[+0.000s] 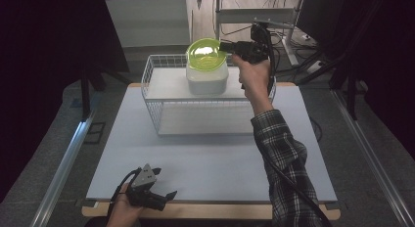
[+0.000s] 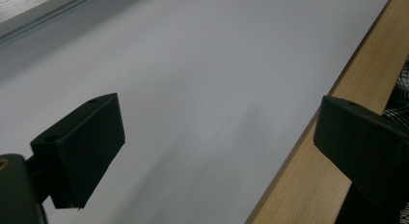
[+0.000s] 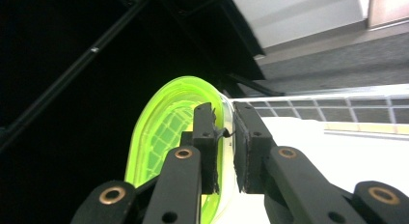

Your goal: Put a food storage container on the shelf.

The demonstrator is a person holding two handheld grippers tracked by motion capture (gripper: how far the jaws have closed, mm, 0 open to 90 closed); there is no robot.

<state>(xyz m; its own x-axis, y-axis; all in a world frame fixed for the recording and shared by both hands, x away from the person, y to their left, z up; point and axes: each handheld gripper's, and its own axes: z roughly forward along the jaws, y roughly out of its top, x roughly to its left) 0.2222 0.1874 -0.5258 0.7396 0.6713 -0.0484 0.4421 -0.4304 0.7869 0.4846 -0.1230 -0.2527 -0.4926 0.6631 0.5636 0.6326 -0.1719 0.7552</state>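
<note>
The right gripper (image 1: 229,47) has its jaws pinched tight on the rim of the green bowl (image 1: 204,54), holding it just over the white container (image 1: 207,79) that sits in the wire basket (image 1: 156,109) near the table's far edge. Down at the near edge, the left gripper (image 1: 164,185) rests with jaws spread wide, nothing between them.

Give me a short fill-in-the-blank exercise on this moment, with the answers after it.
1. The right tool is shut on the rim of the ____ bowl.
2. The bowl is above a white container that stands in a wire ____.
3. The left tool, near the table's front edge, has its jaws ____.
Answers: green; basket; open
</note>
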